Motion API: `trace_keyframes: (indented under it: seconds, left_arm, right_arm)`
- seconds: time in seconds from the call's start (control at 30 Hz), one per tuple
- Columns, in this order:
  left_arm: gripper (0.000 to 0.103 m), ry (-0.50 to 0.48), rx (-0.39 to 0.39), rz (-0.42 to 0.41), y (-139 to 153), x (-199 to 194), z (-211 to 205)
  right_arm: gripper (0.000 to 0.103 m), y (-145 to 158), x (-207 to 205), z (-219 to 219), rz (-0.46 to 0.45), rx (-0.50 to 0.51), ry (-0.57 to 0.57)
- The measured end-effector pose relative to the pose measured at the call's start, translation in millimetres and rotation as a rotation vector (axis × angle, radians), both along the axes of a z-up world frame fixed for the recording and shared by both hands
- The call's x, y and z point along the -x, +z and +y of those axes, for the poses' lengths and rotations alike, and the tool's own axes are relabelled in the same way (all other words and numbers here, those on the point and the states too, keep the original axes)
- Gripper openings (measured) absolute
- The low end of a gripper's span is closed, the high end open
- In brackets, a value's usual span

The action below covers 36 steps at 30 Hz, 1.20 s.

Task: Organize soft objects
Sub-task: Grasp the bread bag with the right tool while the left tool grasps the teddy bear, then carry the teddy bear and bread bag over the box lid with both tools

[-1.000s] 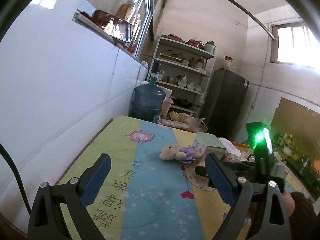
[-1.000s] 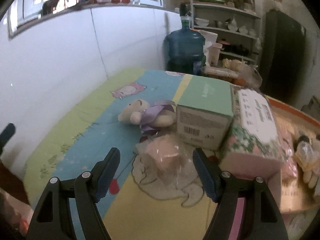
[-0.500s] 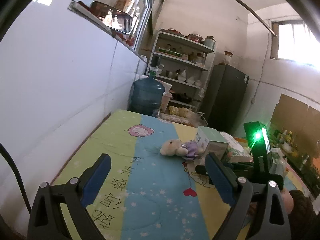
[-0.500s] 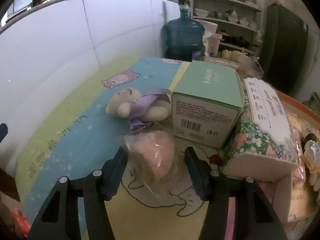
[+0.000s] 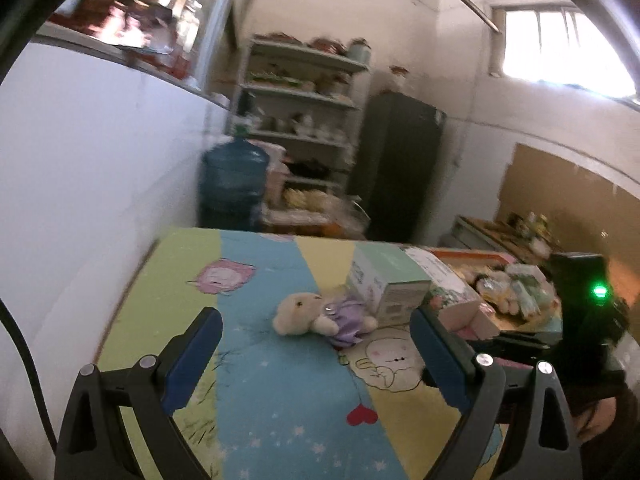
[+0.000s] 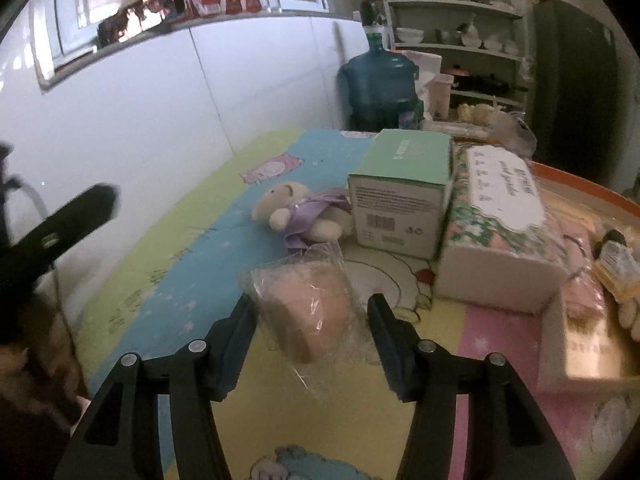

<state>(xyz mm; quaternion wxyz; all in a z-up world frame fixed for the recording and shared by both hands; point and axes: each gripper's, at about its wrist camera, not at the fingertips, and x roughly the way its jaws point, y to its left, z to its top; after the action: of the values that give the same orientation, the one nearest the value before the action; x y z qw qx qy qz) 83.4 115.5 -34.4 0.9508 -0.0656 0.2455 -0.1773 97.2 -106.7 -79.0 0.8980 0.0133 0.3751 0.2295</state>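
Note:
A small cream teddy bear in a purple dress (image 5: 316, 314) lies on the colourful cartoon mat (image 5: 256, 380), also in the right wrist view (image 6: 298, 214). A pink soft sponge in clear plastic wrap (image 6: 308, 312) sits between the fingers of my right gripper (image 6: 312, 320), which is shut on it and holds it just above the mat. My left gripper (image 5: 316, 354) is open and empty, hovering short of the bear. The right gripper's body shows in the left wrist view (image 5: 576, 320).
A green-topped box (image 6: 404, 192) and a floral tissue pack (image 6: 496, 232) stand right of the bear. An orange-rimmed tray (image 6: 580, 176) of packets lies at the right. A blue water jug (image 6: 378, 84), shelves (image 5: 296, 108) and a dark fridge (image 5: 400, 168) stand behind. A white wall runs along the left.
My right gripper moved onto the wrapped pink sponge, closed on it and lifted it slightly. My left gripper swung and moved nearer the bear.

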Motion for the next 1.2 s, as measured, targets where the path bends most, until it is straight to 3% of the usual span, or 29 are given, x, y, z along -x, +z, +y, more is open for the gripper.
trace_keyframes:
  seconds: [0.17, 0.33, 0.47, 0.57, 0.73, 0.83, 0.87, 0.97, 1.03, 1.2]
  left_arm:
    - [0.095, 0.026, 0.053, 0.095, -8, -32, -5]
    - [0.095, 0.092, -0.008, 0.141, -19, -60, -22]
    - [0.083, 0.119, -0.061, 0.203, -34, -85, -35]
    - [0.081, 0.143, -0.085, 0.262, -46, -102, -40]
    - [0.078, 0.119, -0.057, 0.334, -65, -114, -43]
    - [0.071, 0.103, -0.004, 0.347, -69, -116, -39]
    - [0.063, 0.084, 0.029, 0.350, -70, -116, -37]
    - [0.058, 0.082, 0.047, 0.340, -70, -114, -35]
    - [0.044, 0.095, 0.051, 0.319, -67, -110, -34]
    - [0.044, 0.108, 0.077, 0.278, -62, -103, -29]
  right_arm:
    - [0.058, 10, 16, -17, -0.021, -0.038, -0.005]
    - [0.058, 14, 28, -29, -0.025, -0.063, -0.011]
    - [0.058, 16, 32, -38, -0.029, -0.075, -0.018]
    - [0.059, 16, 37, -45, -0.035, -0.083, -0.029]
    - [0.059, 18, 41, -57, -0.041, -0.092, -0.042]
    - [0.059, 17, 40, -59, -0.037, -0.099, -0.047]
    - [0.059, 16, 39, -60, -0.034, -0.102, -0.048]
    - [0.059, 13, 37, -59, -0.024, -0.108, -0.047]
    - [0.059, 10, 36, -58, -0.016, -0.109, -0.045]
    - [0.059, 5, 33, -56, -0.001, -0.116, -0.043]
